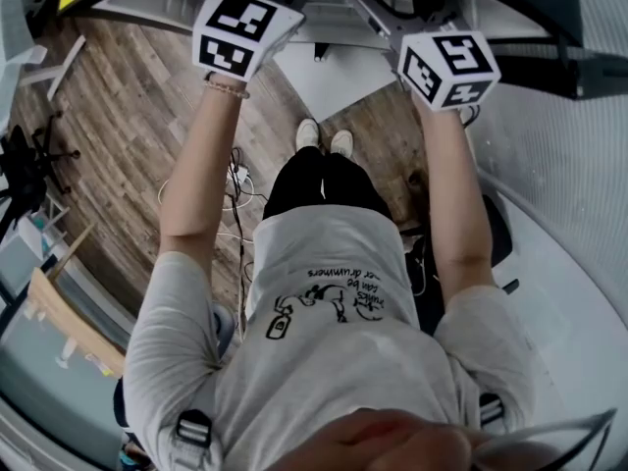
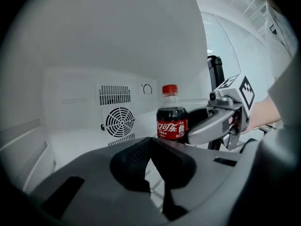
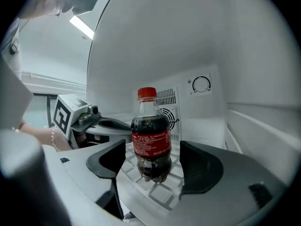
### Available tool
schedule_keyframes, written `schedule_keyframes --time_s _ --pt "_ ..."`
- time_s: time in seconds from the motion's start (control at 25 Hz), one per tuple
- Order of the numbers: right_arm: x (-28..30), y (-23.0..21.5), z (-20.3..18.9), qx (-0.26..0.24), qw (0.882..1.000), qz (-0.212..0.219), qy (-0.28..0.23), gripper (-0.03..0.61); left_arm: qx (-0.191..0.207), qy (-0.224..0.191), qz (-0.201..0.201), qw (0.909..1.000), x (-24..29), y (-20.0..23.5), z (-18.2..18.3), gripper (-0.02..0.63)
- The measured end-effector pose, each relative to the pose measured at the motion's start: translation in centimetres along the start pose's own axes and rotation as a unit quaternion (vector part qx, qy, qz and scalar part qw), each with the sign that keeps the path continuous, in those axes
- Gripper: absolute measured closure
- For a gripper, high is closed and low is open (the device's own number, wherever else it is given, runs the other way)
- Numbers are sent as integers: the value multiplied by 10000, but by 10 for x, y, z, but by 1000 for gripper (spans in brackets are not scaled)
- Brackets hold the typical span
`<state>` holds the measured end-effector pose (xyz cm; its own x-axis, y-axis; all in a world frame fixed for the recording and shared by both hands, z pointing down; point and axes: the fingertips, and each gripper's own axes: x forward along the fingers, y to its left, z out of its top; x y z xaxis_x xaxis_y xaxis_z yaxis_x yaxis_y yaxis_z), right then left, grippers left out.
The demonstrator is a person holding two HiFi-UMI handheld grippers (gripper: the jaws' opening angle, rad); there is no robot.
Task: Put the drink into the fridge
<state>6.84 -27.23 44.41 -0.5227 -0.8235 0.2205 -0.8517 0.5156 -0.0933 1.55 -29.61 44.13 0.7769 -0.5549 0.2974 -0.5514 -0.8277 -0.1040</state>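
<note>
A small cola bottle point(image 3: 151, 140) with a red cap and red label stands upright on the white grid shelf point(image 3: 162, 194) inside the fridge. My right gripper point(image 3: 154, 166) is open around it, and a gap shows between the bottle and each black pad. In the left gripper view the same bottle point(image 2: 172, 121) stands ahead and slightly right, with the right gripper point(image 2: 207, 125) reaching to it from the right. My left gripper point(image 2: 153, 163) is shut on nothing and hangs back from the bottle. The head view shows only the two marker cubes point(image 1: 240, 29) point(image 1: 448, 67) at the fridge opening.
The fridge's white back wall carries a round fan grille point(image 2: 119, 121), a slotted vent point(image 2: 114, 94) and a dial point(image 3: 201, 84). A white side wall point(image 3: 263, 126) runs close on the right. Below the person lies a wooden floor point(image 1: 128, 135) with cables point(image 1: 235, 180).
</note>
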Motion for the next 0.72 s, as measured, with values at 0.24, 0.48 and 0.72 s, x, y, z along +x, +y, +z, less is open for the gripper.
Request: schedule_keyframes --time_s 0.24,0.48,0.72 --pt "-21 10 12 58 10000 23 -40 222 -412 -255 -31 9988 -19 -16 17 612" --pt "-49 28 31 91 9998 113 -165 280 -692 -694 -337 9946 -42 -44 55 612" --pt "-80 52 50 -67 9994 231 -256 405 -1029 -1040 -527 9878 -70 -70 81 612"
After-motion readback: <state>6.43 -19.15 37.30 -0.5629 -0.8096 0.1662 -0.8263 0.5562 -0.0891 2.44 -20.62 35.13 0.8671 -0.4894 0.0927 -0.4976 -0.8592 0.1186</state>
